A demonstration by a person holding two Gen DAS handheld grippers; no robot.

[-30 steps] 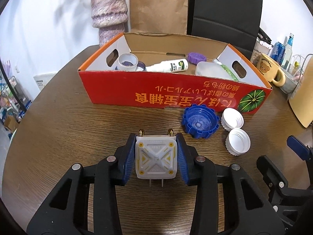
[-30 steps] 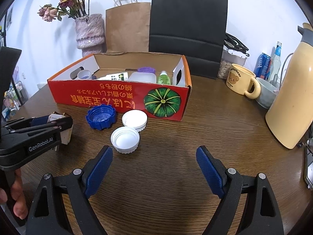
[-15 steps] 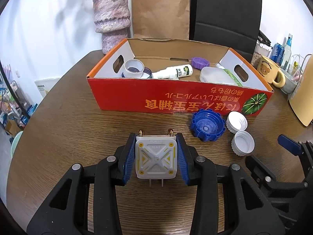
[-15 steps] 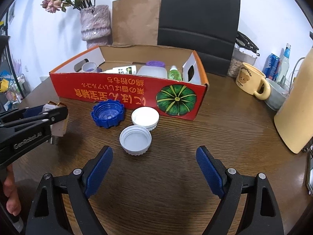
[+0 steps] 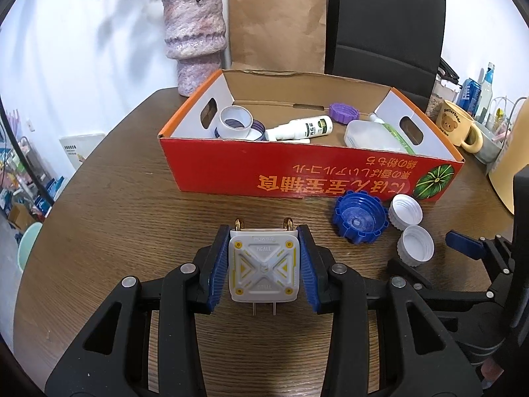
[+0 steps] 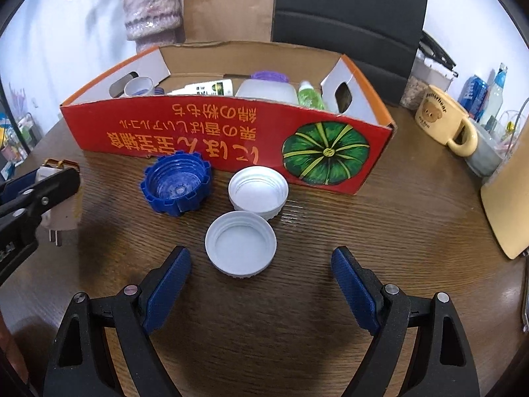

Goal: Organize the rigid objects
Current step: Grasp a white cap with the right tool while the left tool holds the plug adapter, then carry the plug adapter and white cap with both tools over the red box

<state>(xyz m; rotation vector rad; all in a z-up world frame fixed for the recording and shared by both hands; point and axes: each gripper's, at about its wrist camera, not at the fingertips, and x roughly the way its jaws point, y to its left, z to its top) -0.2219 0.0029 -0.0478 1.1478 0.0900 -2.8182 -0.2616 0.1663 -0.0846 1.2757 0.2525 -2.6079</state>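
Note:
My left gripper [image 5: 264, 266] is shut on a white power adapter [image 5: 264, 269] with yellow marks and metal prongs, held above the wooden table in front of the red cardboard box [image 5: 297, 172]. The adapter also shows at the left of the right wrist view [image 6: 61, 211]. My right gripper [image 6: 261, 284] is open and empty, just behind a white cap [image 6: 240, 243]. A second white cap [image 6: 258, 192] and a blue cap [image 6: 176, 187] lie before the box [image 6: 231, 132]. The box holds a tape roll [image 5: 235, 122], a white tube [image 5: 299, 129], a purple lid [image 5: 344, 112] and a clear bottle [image 5: 372, 134].
Behind the box stand a vase [image 5: 195, 36], a brown paper bag [image 5: 277, 23] and a black bag [image 5: 383, 29]. A bear mug [image 6: 444, 119], cans and bottles sit at the right, with a cream jug [image 6: 509, 198] near the right edge.
Both grippers have risen and moved closer to the box and caps. The left gripper stays shut on the adapter; the right stays open.

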